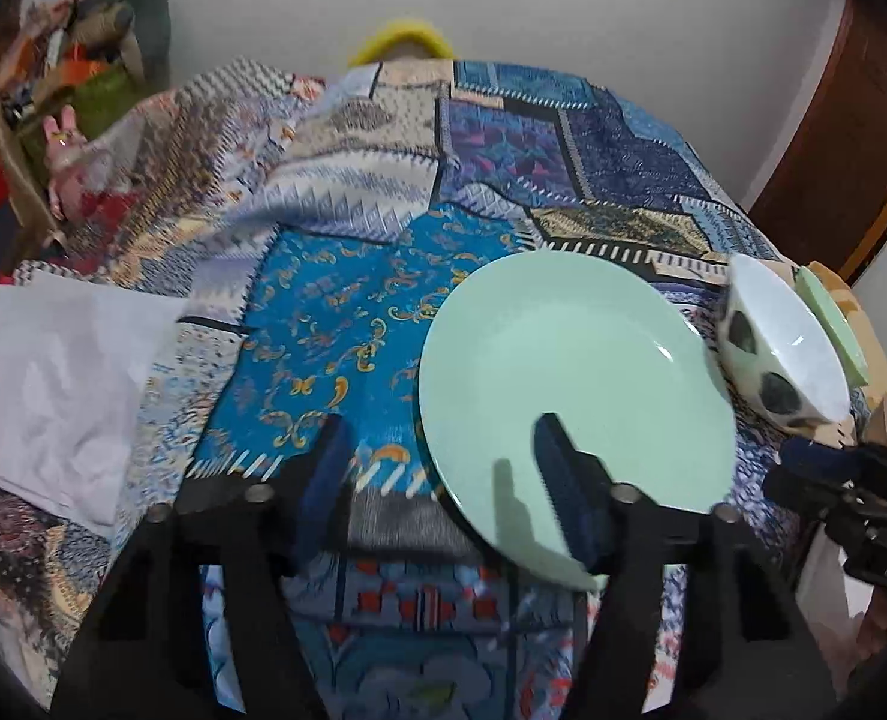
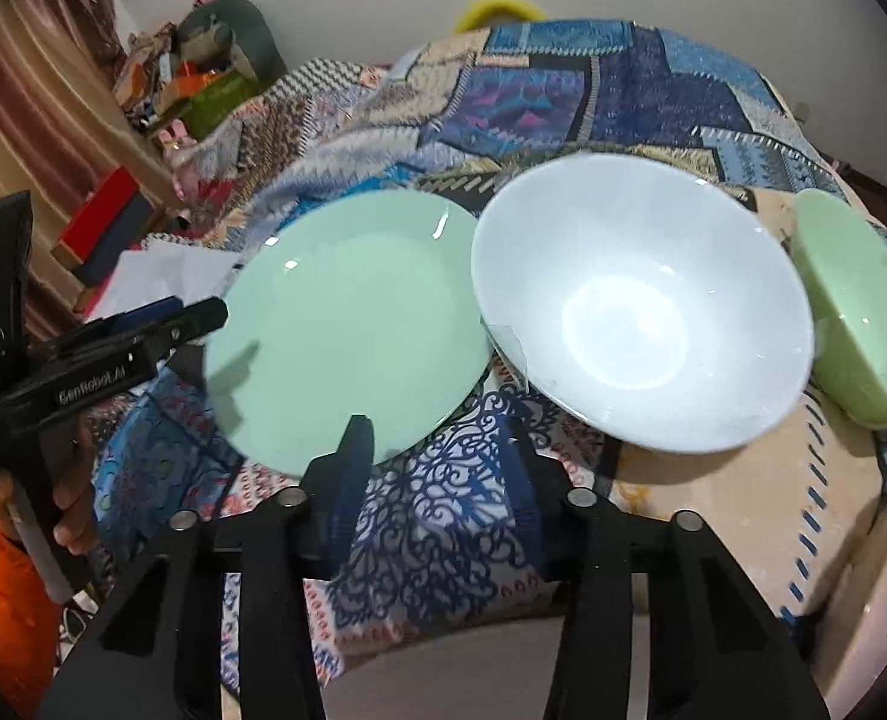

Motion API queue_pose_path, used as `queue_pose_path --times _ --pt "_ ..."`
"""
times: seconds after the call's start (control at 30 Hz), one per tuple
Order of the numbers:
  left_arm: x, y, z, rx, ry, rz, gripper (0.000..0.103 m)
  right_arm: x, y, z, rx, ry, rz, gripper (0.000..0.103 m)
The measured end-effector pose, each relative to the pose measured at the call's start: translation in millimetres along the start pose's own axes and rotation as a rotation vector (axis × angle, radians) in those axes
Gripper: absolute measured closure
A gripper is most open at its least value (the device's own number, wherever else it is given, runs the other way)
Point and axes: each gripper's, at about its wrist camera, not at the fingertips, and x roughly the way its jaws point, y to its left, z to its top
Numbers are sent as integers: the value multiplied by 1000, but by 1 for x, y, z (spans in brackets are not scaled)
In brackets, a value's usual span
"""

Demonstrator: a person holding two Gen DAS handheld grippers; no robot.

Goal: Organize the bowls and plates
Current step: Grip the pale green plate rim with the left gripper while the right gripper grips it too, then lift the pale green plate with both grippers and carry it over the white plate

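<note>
Green plate [image 1: 575, 372] lies left of the white bowl [image 2: 641, 300]; your left tool [image 1: 449, 486] and right tool [image 2: 437, 468] are both released, grasping nothing.

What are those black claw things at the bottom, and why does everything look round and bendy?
Those claws are grabbing tools. A person holds one in each hand, and each has a small camera looking along its two fingers. The wide lens bends the picture.

One picture is from the left gripper, the other from the right gripper. The second also shows the person's hand holding the left tool.

On the patchwork cloth lie a green plate, a white bowl with dark spots outside, and a small green bowl. White paper lies at the left.

Both claws stand open with nothing held. One left finger reaches over the plate's edge.
</note>
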Motion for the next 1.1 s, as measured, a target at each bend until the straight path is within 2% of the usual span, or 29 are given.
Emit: queue_pose_path --times 0.03,0.07,0.13,0.17,0.37,0.47,0.6,0.77,0.97,1.1 --pt "6 2 2 -4 13 -3 51 4 1 1 -5 10 -3 70" --pt "14 4 4 -12 29 -11 61 8 1 1 -8 19 -9 72" --pt "27 6 6 -21 68 -33 72 13 2 2 -13 24 -20 73" --pt "30 6 7 -19 72 -38 73 14 3 4 -13 25 -22 74" --pt "36 0 10 18 52 -64 73 27 0 10 58 34 20 79" --pt "34 -1 9 14 53 -54 74 26 0 11 37 45 15 81" --pt "25 5 2 -8 79 -50 75 24 6 7 2 81 55 81" --pt "0 7 -27 -4 99 -6 74 18 15 -6 -42 114 84 81" --pt "-35 16 -72 -28 139 -25 74 13 32 -21 -107 157 113 82" --pt "-49 15 -92 9 158 -26 75 16 36 -25 -136 171 107 82"
